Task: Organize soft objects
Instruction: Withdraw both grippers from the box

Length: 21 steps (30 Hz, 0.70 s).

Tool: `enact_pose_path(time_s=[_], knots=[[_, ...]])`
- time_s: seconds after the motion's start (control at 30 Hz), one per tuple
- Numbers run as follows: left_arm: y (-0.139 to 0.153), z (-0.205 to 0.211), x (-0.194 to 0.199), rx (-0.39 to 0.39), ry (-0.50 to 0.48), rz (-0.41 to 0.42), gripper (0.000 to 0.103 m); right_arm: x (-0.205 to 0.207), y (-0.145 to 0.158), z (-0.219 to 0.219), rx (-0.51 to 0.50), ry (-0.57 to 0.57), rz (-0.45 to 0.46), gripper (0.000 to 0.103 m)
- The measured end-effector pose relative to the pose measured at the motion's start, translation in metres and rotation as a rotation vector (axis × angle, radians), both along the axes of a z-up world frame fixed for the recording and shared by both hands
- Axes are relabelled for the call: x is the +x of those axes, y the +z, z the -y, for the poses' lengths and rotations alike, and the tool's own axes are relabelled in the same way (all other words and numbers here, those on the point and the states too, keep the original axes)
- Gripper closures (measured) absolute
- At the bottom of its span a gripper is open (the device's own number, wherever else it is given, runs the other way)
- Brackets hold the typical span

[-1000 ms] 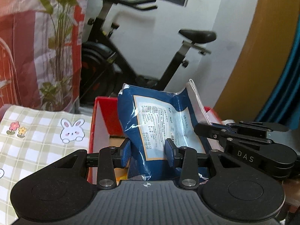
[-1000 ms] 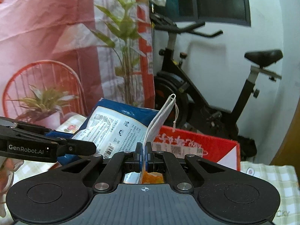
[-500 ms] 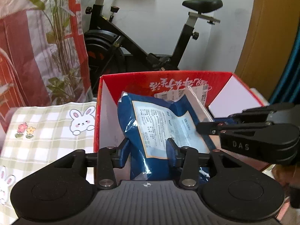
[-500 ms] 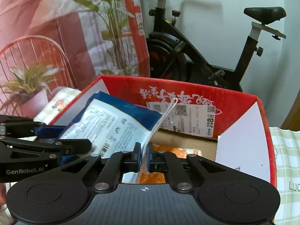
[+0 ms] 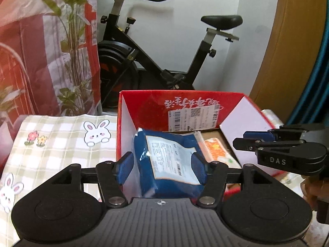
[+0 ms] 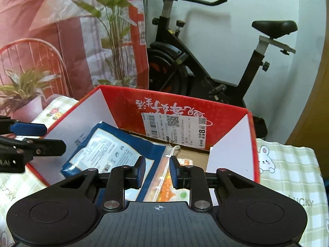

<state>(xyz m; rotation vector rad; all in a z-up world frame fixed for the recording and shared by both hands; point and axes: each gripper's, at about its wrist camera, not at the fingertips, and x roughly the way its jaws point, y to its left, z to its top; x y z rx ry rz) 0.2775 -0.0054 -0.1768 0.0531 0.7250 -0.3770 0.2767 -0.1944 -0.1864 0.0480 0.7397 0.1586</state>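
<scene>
the blue packet (image 5: 170,160) lies inside the red box (image 5: 181,103) at the centre of the left wrist view, leaning toward the box's left wall, beside an orange-printed packet (image 5: 218,150) lower right of it on the cardboard floor. the left hand-held gripper (image 5: 161,169) has its jaws opening; the blue packet sits between them, but the left pad (image 5: 124,168) stands clear of it, so the packet looks released rather than gripped. in the right wrist view the right hand-held gripper (image 6: 157,171) also has its jaws opening, the pads a little apart, with the clear flap (image 6: 164,164) of the packet's wrapper in the gap and not pinched. the box stands on a surface covered by a checked cloth with rabbits (image 5: 61,144), which fills the lower left of the left view. the packet looks light, soft and crinkly, its film glossy and probably slippery; it would likely sag if held by one corner. a hold across the padded body from both sides seems safer than the thin flap, which could tear or slide out. the task seems well along for this item, judged from its place in the box.
</scene>
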Motion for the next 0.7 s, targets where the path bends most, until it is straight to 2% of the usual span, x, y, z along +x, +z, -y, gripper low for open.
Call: enact_pose_path(time_s=[0.33, 0.53, 0.7], knots=[[0.000, -0.024, -0.055, -0.089, -0.006, -0.026, 0.043, -0.074, 0.026, 0.019, 0.059, 0.019, 0.089, 0.079], [-0.015, -0.032, -0.076, -0.107, -0.006, -0.055, 0.044, -0.107, 0.027, 0.033, 0.083, 0.004, 0.093, 0.079], [-0.037, -0.038, -0.076, -0.117, 0.011, -0.111, 0.045, -0.126, 0.020, 0.038, 0.020, -0.015, 0.117, 0.079]])
